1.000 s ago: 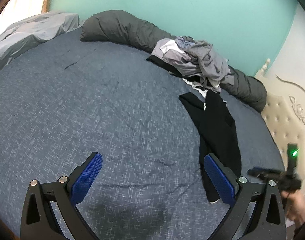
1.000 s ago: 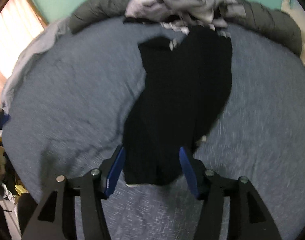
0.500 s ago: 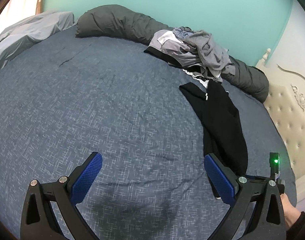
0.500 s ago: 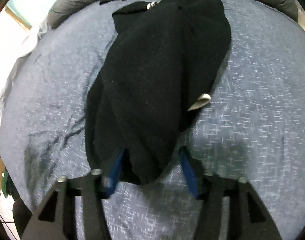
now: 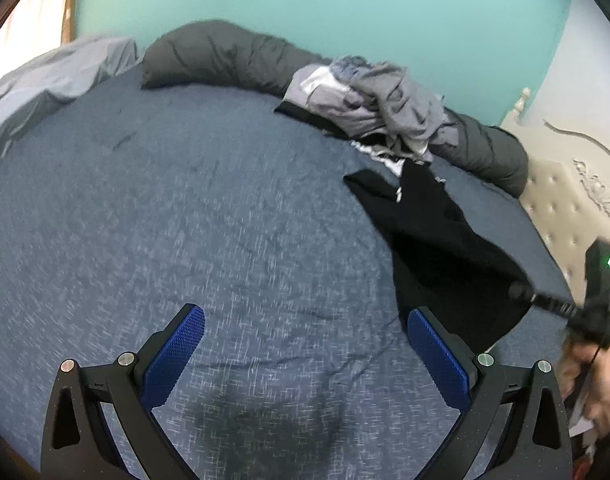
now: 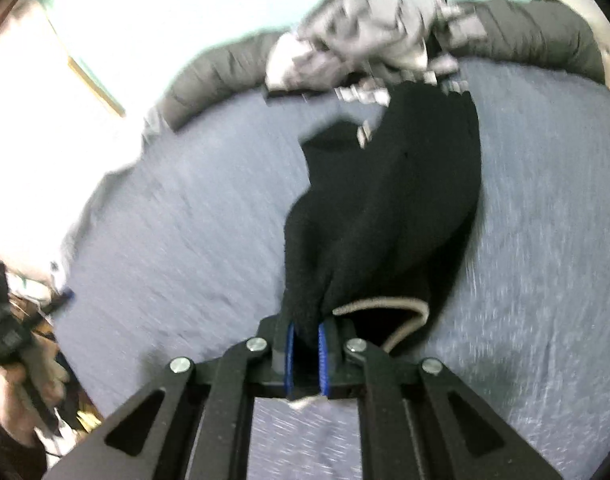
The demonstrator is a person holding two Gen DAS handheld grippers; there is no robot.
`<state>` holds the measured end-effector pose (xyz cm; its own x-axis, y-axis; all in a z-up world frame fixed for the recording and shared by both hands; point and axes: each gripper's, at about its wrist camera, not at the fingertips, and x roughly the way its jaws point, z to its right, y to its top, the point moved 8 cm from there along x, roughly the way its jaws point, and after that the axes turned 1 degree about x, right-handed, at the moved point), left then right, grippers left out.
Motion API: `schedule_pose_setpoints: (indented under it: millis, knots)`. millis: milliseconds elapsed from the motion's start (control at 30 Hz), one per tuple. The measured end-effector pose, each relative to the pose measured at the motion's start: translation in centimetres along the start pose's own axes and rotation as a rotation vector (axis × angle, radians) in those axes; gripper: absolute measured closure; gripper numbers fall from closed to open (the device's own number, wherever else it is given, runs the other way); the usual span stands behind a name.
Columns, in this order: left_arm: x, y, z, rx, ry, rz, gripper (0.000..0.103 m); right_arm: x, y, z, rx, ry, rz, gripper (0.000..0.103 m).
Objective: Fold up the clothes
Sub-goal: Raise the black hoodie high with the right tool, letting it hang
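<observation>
A black garment (image 5: pixel 437 232) lies stretched over the blue bedspread (image 5: pixel 185 216), its far end under a pile of grey clothes (image 5: pixel 377 104). My right gripper (image 6: pixel 305 338) is shut on the near end of the black garment (image 6: pixel 389 208) and lifts it off the bed; a tan inner band shows beside the fingers. In the left wrist view the right gripper (image 5: pixel 519 292) holds that raised end at the right. My left gripper (image 5: pixel 305 340) hangs open over bare bedspread, left of the garment, with nothing between its blue pads.
A dark grey rolled duvet (image 5: pixel 225 56) runs along the far edge under the teal wall. A light grey sheet (image 5: pixel 45 80) lies at the far left. A cream tufted headboard (image 5: pixel 565 208) borders the right. A person's hand (image 5: pixel 597 376) holds the right gripper.
My right gripper has closed on the near end of the black garment and raised it from the bed. The left gripper has stayed open, barely shifting.
</observation>
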<state>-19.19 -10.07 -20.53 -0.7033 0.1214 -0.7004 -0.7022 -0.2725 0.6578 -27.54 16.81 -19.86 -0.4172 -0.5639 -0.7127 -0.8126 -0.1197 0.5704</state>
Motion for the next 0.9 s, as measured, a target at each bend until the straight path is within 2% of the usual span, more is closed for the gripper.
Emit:
schedule_pose_setpoints:
  millis: [133, 367, 667, 900]
  knots:
    - [-2.7, 1.2, 0.7, 0.003, -0.008, 0.026, 0.000, -4.3, 4.1, -3.4, 0.021, 0.076, 0.096, 0.095]
    - [-7.1, 3.7, 1.8, 0.019, -0.044, 0.073, 0.000, -12.2, 11.0, -9.9, -0.001, 0.153, 0.227, 0.095]
    - [-10.4, 5.8, 3.3, 0.033, -0.084, 0.122, 0.000, -19.5, 16.3, -15.6, -0.007, 0.231, 0.341, 0.095]
    - [-11.2, 6.4, 3.1, 0.034, -0.096, 0.128, 0.000, -23.0, 19.1, -18.0, 0.023, 0.278, 0.378, 0.095]
